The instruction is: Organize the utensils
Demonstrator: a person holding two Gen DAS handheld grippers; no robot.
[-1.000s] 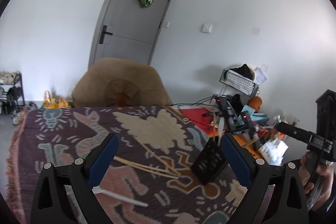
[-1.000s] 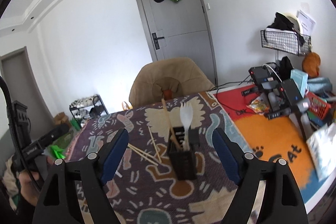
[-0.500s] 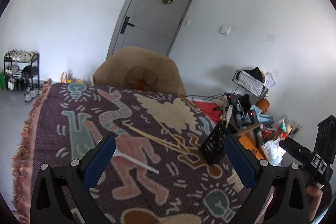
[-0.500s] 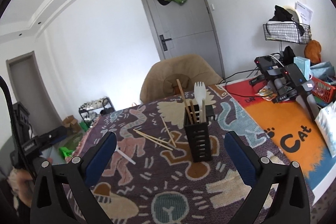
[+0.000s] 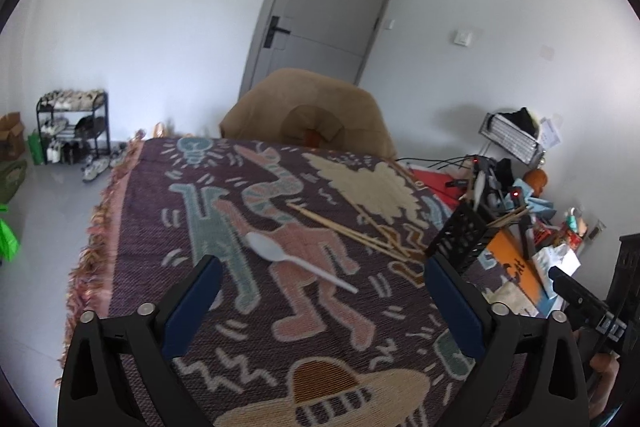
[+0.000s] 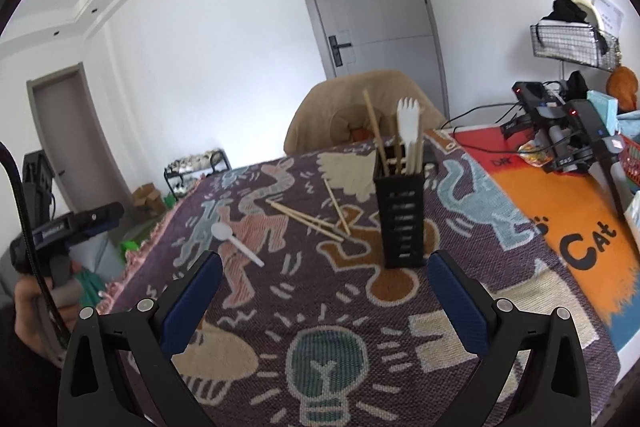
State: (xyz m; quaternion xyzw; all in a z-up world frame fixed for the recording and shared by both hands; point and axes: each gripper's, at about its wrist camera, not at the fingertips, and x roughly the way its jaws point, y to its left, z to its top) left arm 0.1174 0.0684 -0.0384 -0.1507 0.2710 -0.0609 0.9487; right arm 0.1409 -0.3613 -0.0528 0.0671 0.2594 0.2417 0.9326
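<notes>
A white plastic spoon [image 5: 296, 261] lies on the patterned cloth [image 5: 240, 323], just ahead of my left gripper [image 5: 320, 277], which is open and holds nothing. Loose wooden chopsticks [image 5: 352, 231] lie beyond the spoon. A black slotted utensil holder [image 6: 400, 219] stands upright ahead of my right gripper [image 6: 322, 275], with a white fork [image 6: 408, 127] and chopsticks standing in it. The right gripper is wide open and empty. In the right wrist view the spoon [image 6: 236, 245] and loose chopsticks [image 6: 308, 221] lie left of the holder. The holder [image 5: 464, 231] shows at the right of the left wrist view.
A tan chair [image 5: 308, 119] stands at the table's far edge before a grey door [image 5: 320, 7]. An orange mat [image 6: 568, 223] with cables and devices [image 6: 560, 131] lies to the right. The cloth's fringe [image 5: 96, 243] hangs off the left edge. A hand [image 6: 36, 311] grips the left handle.
Both grippers have sunk and drawn back over the cloth. The spoon has come fully into view ahead of the left gripper. The right jaws stand wider than a second ago.
</notes>
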